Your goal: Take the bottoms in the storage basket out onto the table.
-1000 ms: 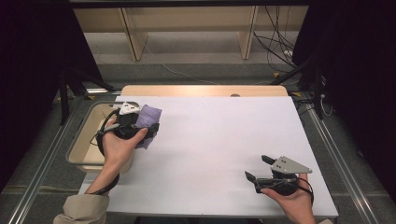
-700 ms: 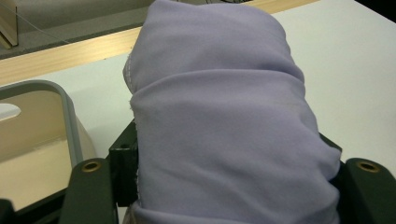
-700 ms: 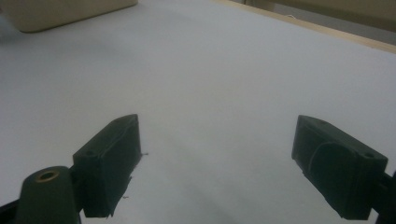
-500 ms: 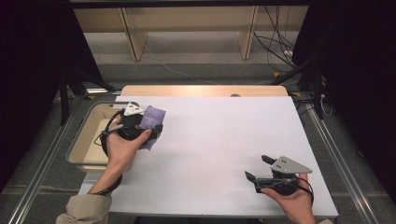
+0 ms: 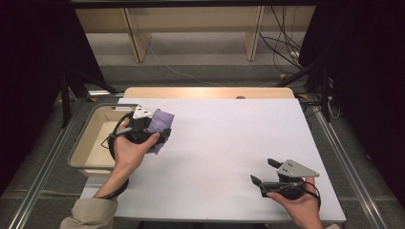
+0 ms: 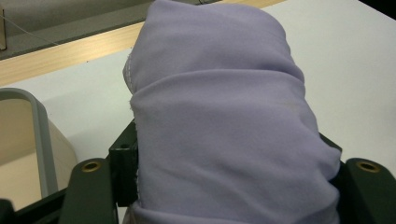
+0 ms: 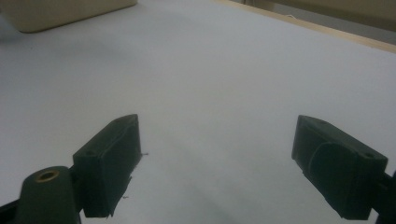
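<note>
A bundle of lilac cloth (image 5: pixel 160 125) sits between the jaws of my left gripper (image 5: pixel 154 129) near the table's left edge, just right of the tray. In the left gripper view the cloth (image 6: pixel 224 121) bulges up between both jaws and hides their tips; the gripper is shut on it. My right gripper (image 5: pixel 265 172) rests low at the front right of the white table (image 5: pixel 229 138), jaws wide apart. In the right gripper view its fingers (image 7: pixel 109 161) stand over bare tabletop with nothing between them.
A beige tray (image 5: pixel 90 143) with a grey rim stands off the table's left edge, beside my left hand. A wooden strip (image 5: pixel 210 92) runs along the table's far edge. Shelving and cables lie beyond it.
My left hand with the cloth has shifted slightly to the right, away from the tray. The right hand has stayed where it was.
</note>
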Demonstrator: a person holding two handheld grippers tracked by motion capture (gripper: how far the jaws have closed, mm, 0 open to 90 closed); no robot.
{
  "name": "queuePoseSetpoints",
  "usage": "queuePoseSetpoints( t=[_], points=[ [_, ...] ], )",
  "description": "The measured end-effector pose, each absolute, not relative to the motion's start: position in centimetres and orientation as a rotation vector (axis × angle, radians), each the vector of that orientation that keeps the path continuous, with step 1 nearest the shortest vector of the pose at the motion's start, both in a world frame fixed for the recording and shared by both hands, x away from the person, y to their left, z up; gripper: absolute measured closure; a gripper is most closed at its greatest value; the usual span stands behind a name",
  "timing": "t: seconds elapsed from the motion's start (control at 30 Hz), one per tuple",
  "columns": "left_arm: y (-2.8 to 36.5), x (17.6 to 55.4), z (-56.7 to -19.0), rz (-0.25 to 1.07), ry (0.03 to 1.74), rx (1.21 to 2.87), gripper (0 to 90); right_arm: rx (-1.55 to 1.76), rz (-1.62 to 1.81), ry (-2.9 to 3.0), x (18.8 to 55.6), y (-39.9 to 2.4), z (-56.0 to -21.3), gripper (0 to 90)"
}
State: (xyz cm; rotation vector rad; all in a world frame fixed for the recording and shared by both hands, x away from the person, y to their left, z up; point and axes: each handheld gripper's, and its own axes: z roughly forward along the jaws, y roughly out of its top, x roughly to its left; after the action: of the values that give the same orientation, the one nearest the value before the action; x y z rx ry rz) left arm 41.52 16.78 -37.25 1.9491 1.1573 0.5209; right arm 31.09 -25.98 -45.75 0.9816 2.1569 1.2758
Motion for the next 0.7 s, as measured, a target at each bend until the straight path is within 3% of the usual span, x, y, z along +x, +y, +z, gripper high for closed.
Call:
queuePoseSetpoints(
  t=[0.7],
  points=[
    [15.0, 41.6, -37.7, 0.513, 1.123, 1.975, 32.9, 0.984, 1.278, 2.159, 31.1, -25.9, -45.8, 16.3]
  ],
)
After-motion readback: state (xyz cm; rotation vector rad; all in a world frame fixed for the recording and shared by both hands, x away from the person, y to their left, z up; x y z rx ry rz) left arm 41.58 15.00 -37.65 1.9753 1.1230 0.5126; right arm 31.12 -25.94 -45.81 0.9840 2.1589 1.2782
